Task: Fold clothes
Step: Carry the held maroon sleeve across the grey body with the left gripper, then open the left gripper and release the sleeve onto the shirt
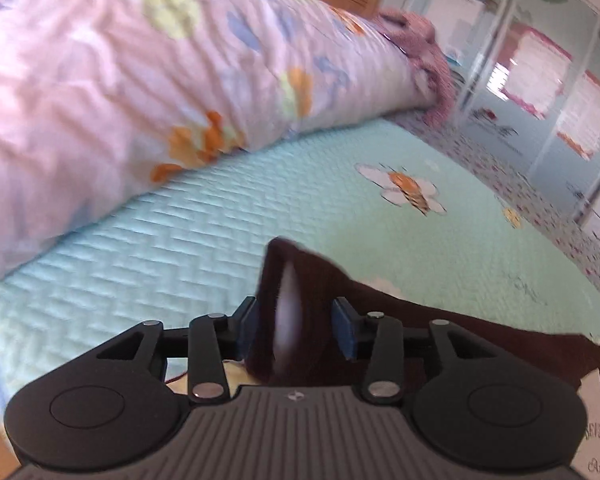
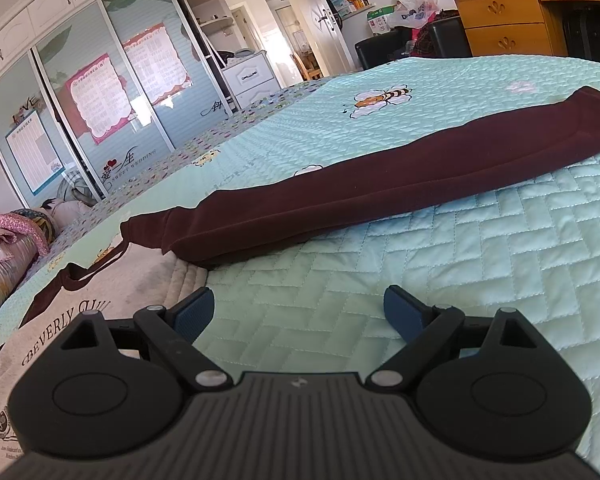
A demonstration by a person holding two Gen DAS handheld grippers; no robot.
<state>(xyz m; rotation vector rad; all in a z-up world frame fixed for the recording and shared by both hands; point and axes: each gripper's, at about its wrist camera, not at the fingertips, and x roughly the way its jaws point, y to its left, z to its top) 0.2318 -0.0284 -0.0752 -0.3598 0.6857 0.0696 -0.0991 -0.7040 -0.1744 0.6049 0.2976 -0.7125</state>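
Two grippers, left gripper [image 1: 296,326] pinching maroon sleeve [image 1: 288,280] (blurred), right gripper [image 2: 299,314] spread wide

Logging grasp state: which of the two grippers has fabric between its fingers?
The left gripper: the sweatshirt's maroon sleeve sits between its pads. The right gripper is open, over bare quilt.

We see a soft, matt maroon cloth sleeve [image 2: 380,176] lying on the quilted, faintly sheeny mint bedspread [image 2: 460,280]. Our right gripper [image 2: 299,312] is matt black plastic with ribbed blue pads [image 2: 194,314] and bright metal pins. The desk [image 2: 504,20] is varnished wood; the wardrobe doors [image 2: 100,92] look glossy.
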